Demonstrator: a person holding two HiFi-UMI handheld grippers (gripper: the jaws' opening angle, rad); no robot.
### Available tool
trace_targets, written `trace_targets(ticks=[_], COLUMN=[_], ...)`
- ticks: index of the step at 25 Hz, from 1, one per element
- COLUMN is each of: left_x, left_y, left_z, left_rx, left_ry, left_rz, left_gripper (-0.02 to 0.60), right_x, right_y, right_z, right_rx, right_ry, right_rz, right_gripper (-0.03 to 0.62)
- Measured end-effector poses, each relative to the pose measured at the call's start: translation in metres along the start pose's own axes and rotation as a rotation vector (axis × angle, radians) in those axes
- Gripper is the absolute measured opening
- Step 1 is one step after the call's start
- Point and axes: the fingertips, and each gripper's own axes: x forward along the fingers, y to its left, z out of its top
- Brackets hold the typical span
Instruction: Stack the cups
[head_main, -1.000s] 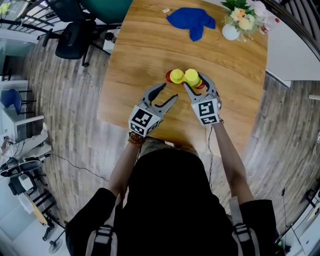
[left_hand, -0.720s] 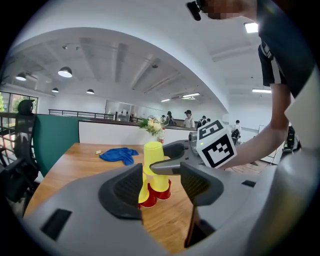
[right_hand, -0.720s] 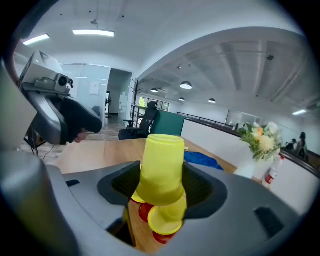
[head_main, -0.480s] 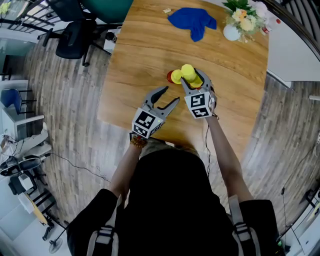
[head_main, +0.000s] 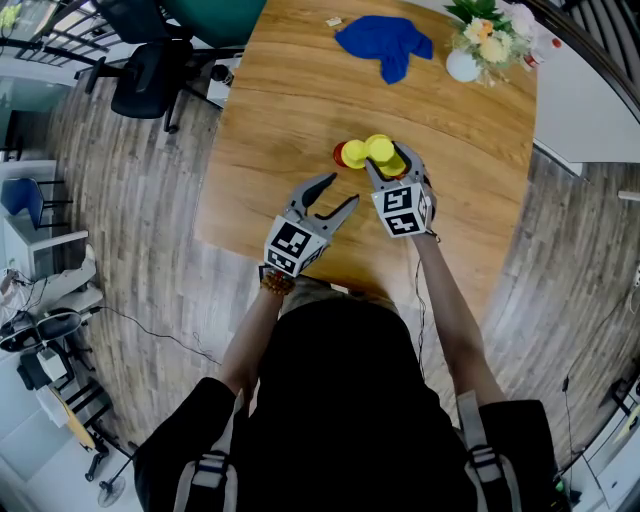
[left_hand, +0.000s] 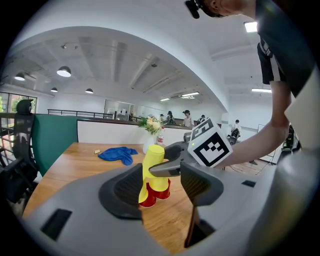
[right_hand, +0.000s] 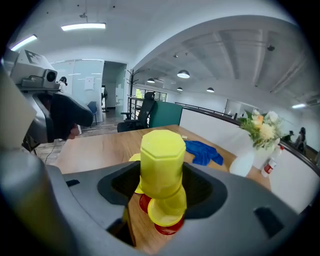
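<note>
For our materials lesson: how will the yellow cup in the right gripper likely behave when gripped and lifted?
The yellow cup looks like thin plastic, so probably light and slightly squashable in the right gripper. Its smooth, tapered wall might slip if held loosely. Tall and narrow, it would likely tip if nudged.

I can read no words, numbers or brands. The marker cube on my left hand-held gripper and its twin on my right hand-held gripper bear only black-and-white square patterns.
</note>
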Motion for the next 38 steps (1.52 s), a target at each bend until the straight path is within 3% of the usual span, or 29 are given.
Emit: trace_targets(ticks=[10, 15, 20, 28, 34, 38], left_x=[0.003, 0.002, -0.002, -0.020, -0.070, -0.095], left_y=[-0.003, -0.001, -0.001, 0.023, 0.050, 0.050], left_z=[0.001, 0.000, 0.003, 0.044, 0.094, 0.124], left_rx=[0.002, 0.003, 0.006, 0.061, 0.114, 0.134], left_ry=[0.007, 0.010, -0.001, -0.068, -0.159, -0.249], left_rz=[-0.006, 0.005, 0.026, 0.106, 0.197, 0.207], left_gripper=[0.258, 0.258, 0.258, 0.258, 0.256, 0.228], right_x=[0.001, -0.003, -0.022, -0.066, -0.091, -0.118], right_y=[0.007, 0.005, -0.002, -0.034, -0.011, 0.014], right_z=[0.000, 0.004, 0.017, 0.070, 0.131, 0.165], right_rx=[0.004, 0.005, 0.045, 0.035, -0.020, -0.052], right_ry=[0.030, 0.010, -0.047, -0.194, -0.319, -0.409], right_rz=[0.028, 0.027, 0.021, -0.048, -0.064, -0.095], right_gripper=[0.279, 0.318, 0.318, 0.318, 0.304, 0.234])
